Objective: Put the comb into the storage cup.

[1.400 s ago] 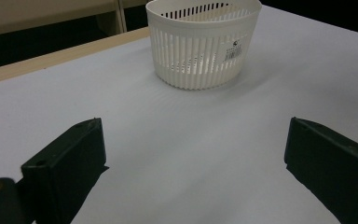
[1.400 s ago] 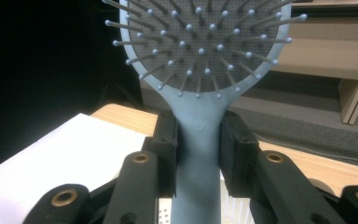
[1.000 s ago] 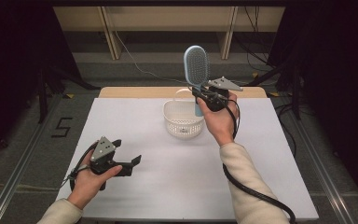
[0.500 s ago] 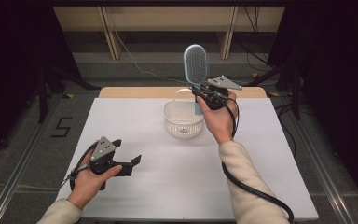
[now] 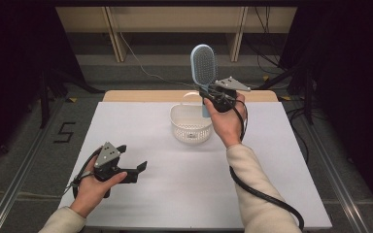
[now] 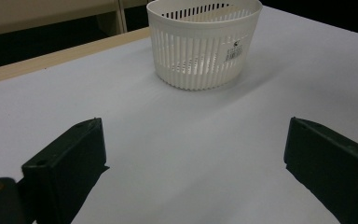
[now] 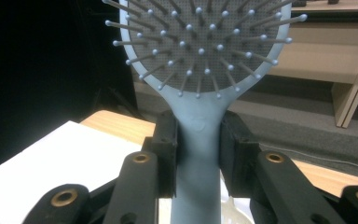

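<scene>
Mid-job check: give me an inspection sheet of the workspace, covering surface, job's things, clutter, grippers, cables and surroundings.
Surface: white table, wooden strip along its far edge.
Job's things: light blue hairbrush held upright, head up, above the white slotted basket; the basket stands near the table's far middle and looks empty as far as visible.
Clutter: nothing seen.
Grippers: right gripper shut on the hairbrush handle, a jaw pressing each side; left gripper open, holding nothing, low over the near left of the table and aimed at the basket.
Cables: black cable trails from the right gripper along the sleeve; loose cables on the floor beyond.
Surroundings: dark room, grey floor, a "5" marked left of the table.
</scene>
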Motion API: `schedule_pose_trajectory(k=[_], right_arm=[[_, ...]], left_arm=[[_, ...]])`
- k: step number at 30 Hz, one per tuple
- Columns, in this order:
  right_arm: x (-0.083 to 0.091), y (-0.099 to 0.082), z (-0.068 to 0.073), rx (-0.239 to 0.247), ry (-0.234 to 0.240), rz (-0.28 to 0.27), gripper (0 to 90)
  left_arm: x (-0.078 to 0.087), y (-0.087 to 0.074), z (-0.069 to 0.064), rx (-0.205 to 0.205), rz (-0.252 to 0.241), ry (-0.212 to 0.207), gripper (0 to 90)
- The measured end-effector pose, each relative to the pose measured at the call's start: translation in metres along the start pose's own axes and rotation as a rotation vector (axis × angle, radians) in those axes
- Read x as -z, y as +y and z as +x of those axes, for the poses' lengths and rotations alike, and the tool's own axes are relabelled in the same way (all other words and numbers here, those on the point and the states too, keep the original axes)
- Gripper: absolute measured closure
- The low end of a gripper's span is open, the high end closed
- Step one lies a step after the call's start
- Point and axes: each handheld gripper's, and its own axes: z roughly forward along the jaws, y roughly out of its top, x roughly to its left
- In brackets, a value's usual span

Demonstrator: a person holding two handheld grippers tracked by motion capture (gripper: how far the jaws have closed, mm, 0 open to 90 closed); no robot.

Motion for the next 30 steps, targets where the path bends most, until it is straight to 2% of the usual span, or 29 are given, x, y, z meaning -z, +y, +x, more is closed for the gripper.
schedule_pose_trajectory(k=[30], right_arm=[[-0.015,0.003,0.002,0.008,-0.008,0.008,70.4]], left_arm=[[0.0,0.0,0.0,0.002,-0.002,0.0,5.1]])
